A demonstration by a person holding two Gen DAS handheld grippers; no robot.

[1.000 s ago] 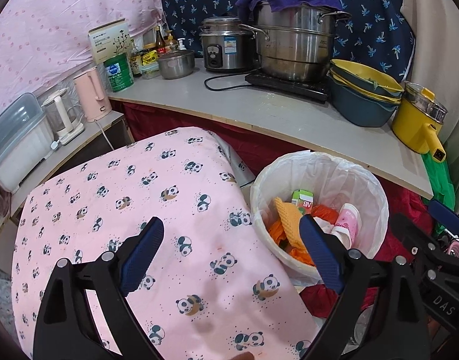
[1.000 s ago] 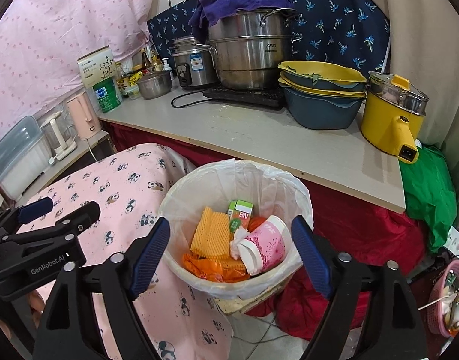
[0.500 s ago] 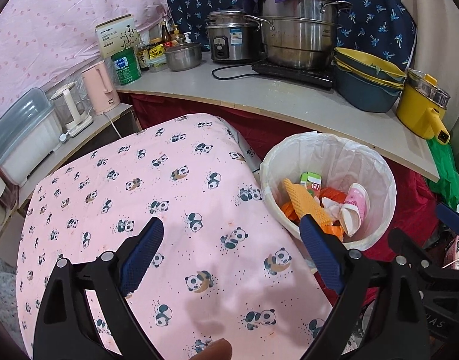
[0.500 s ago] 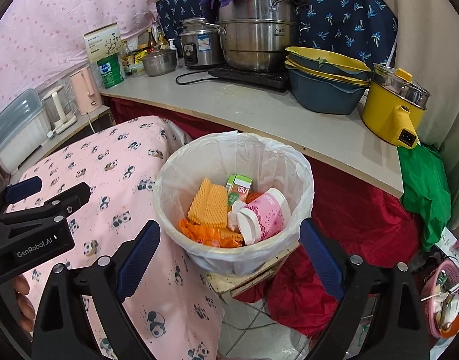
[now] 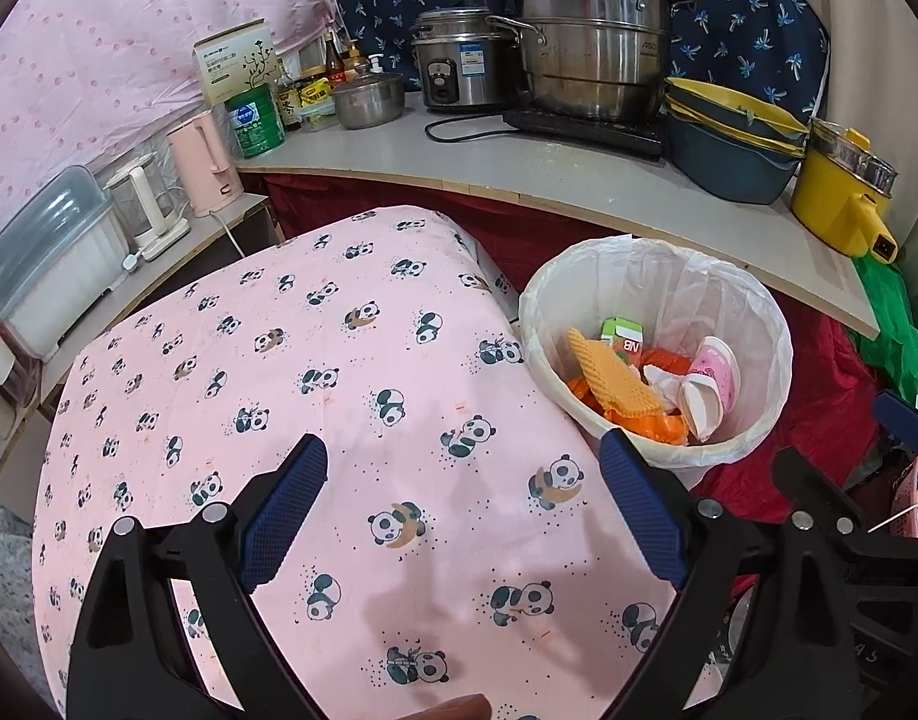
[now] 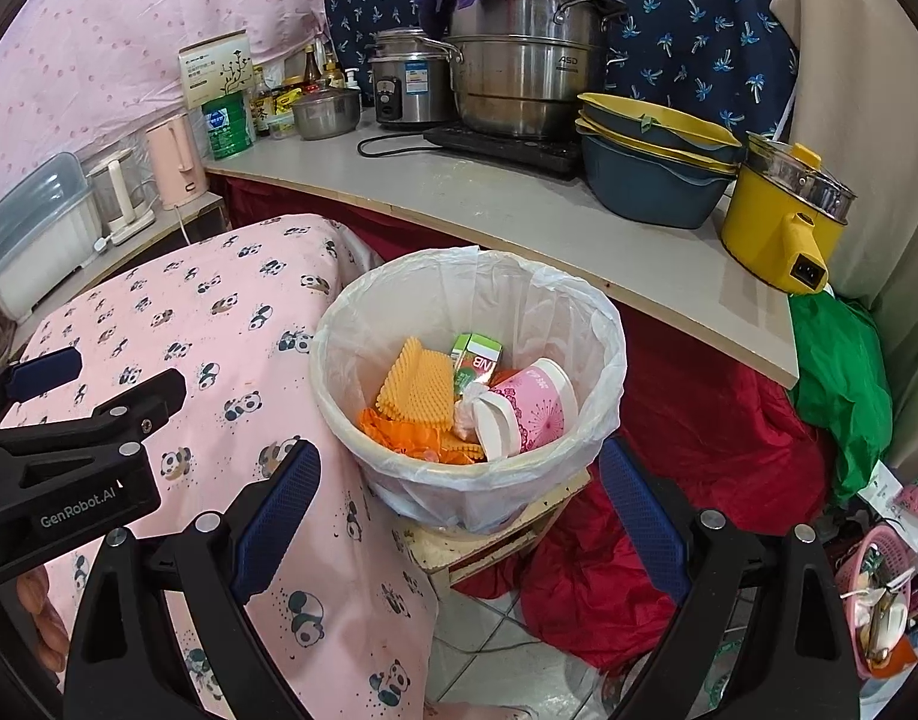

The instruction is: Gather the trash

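Note:
A white-lined trash bin (image 6: 615, 324) stands on a wooden box beside the pink panda-print cloth (image 5: 315, 360). Inside it lie a pink paper cup (image 6: 531, 408), a yellow foam net (image 6: 417, 384), a green carton (image 6: 477, 360) and orange wrappers (image 6: 399, 429). My right gripper (image 6: 459, 468) is open and empty, just short of the bin's near rim. My left gripper (image 5: 459, 462) is also open and empty, hovering over the panda cloth with the bin (image 5: 777, 360) to its right. In the right wrist view, the left gripper (image 6: 108, 378) shows at the left edge.
A counter (image 6: 519, 198) behind the bin carries steel pots, a rice cooker, stacked basins and a yellow electric pot (image 6: 783, 222). Red cloth (image 6: 699, 420) and a green bag (image 6: 843, 372) lie under and beside it. A pink basket (image 6: 879, 594) sits on the tiled floor at right.
Both grippers have drawn back and sunk a little, so the bin sits higher in each view. The right jaws have widened slightly. The trash in the bin has not moved.

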